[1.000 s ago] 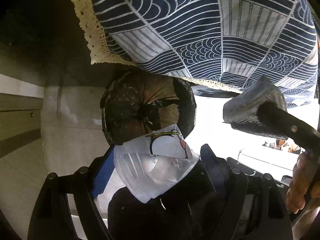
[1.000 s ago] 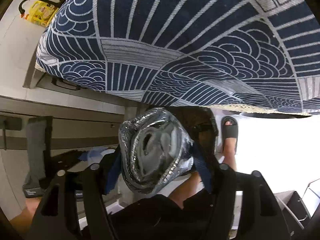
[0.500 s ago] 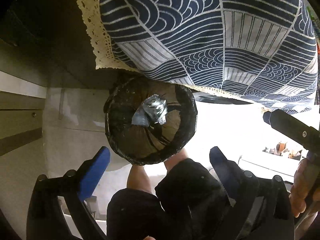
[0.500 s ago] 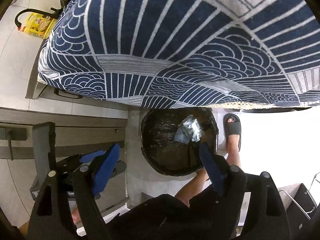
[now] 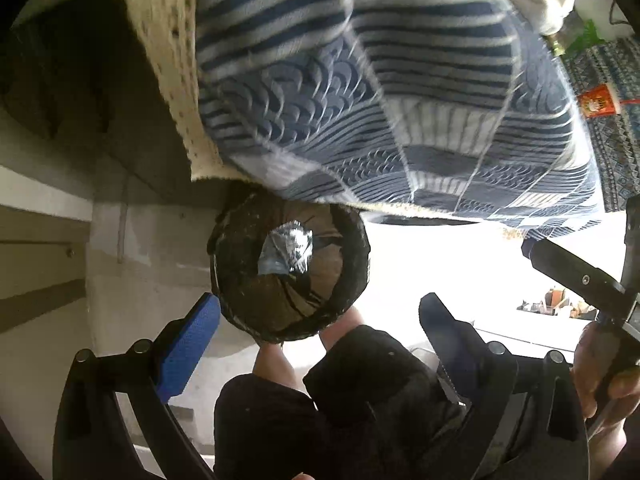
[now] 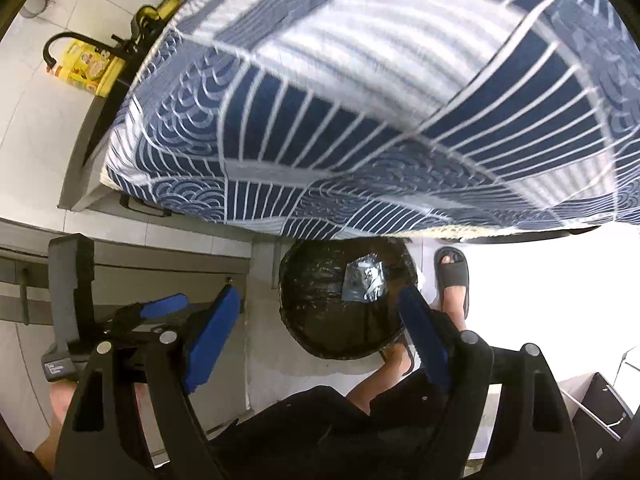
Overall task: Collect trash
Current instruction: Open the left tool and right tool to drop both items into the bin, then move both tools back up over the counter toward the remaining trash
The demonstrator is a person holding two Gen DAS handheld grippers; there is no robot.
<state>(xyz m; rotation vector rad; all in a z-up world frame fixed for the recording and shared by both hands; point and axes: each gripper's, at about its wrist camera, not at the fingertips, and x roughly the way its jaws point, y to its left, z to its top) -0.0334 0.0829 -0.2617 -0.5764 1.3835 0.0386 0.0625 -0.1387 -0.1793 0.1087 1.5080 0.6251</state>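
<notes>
- Left wrist view: the left gripper (image 5: pixel 320 320) has its blue-padded fingers spread wide and holds nothing. Below it stands the bin (image 5: pixel 288 272), lined with a black bag, and a crumpled silvery wrapper (image 5: pixel 286 252) lies inside on the liner.
- That wrapper looks light, thin and crinkly (probably slick too), so any further piece like it is best pinched across a fold.
- The patterned tablecloth (image 5: pixel 380 100) overhangs the bin's far rim, and more litter shows blurred at the top right.
- Right wrist view: the right gripper (image 6: pixel 320 328) is likewise wide open and empty, over the bin (image 6: pixel 340 320) with the wrapper (image 6: pixel 364 282) in it.
- A sandalled foot (image 6: pixel 452 276) stands just beside the bin; the tablecloth (image 6: pixel 360 100) crowds the way back up.
</notes>
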